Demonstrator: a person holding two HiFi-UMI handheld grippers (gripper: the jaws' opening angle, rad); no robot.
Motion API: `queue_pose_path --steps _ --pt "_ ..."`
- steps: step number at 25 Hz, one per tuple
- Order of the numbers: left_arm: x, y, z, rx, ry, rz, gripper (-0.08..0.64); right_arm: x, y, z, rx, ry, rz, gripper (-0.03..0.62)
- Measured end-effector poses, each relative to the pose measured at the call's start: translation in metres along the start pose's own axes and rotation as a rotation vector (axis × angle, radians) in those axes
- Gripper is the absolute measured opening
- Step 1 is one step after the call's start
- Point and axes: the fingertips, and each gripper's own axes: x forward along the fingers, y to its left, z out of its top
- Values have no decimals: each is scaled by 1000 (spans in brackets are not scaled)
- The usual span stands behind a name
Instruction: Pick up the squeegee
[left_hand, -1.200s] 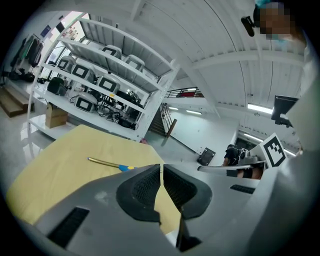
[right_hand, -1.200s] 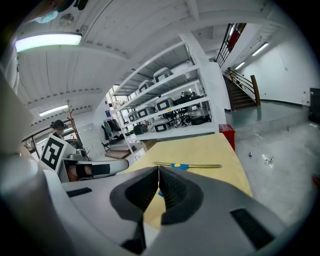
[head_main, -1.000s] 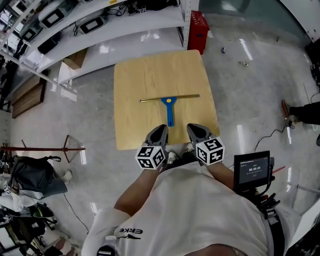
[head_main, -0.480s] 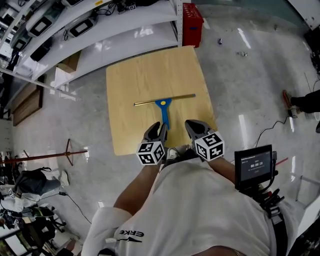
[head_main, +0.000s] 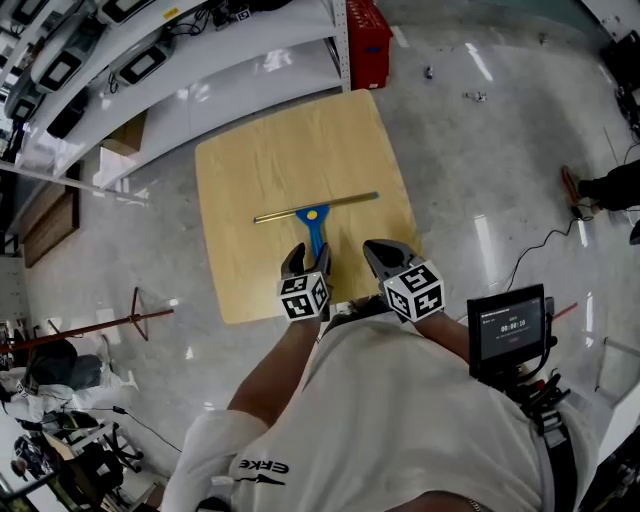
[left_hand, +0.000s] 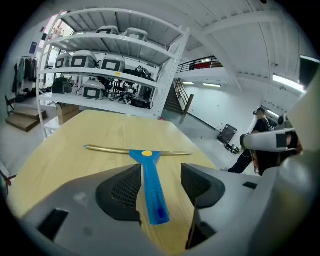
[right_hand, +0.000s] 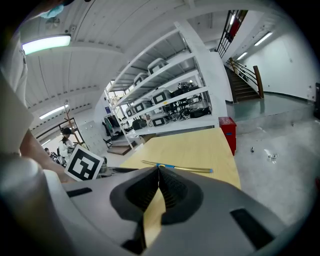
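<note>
Our left claw just spread wide around the squeegee handle on the table; right claw's clamped together, empty.

- Table top: light wood-grain, smooth, satin, low sheen.
- Squeegee: handle was blue plastic, glossy, w/ fine texture along the grip. Cross rail looked brass-colour metal, shiny. Small yellow plastic-looking button at the joint.
- Right gripper: shell was grey plastic, matt. Pads were black, ribbed, matt.
- Floor: grey marbled stone look, polished, v. glossy, w/ light reflections.
- Shelving: white, painted-metal look, semi-gloss.
- Shirt: white cloth, matt.
- Crate: red plastic.
</note>
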Motion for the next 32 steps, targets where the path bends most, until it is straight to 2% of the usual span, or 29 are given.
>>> queue_pose_path --steps 5,11,25,32 --pt "12 10 -4 30 40 42 233 1 -4 3 2 -2 -4 5" --pt "66 4 2 40 101 112 233 6 -59 25 5 -1 15 5" --pt "75 23 -19 21 151 175 233 8 -63 26 -10 -10 9 5" --pt "72 27 -25 51 155 212 232 8 -64 24 -10 -4 11 5"
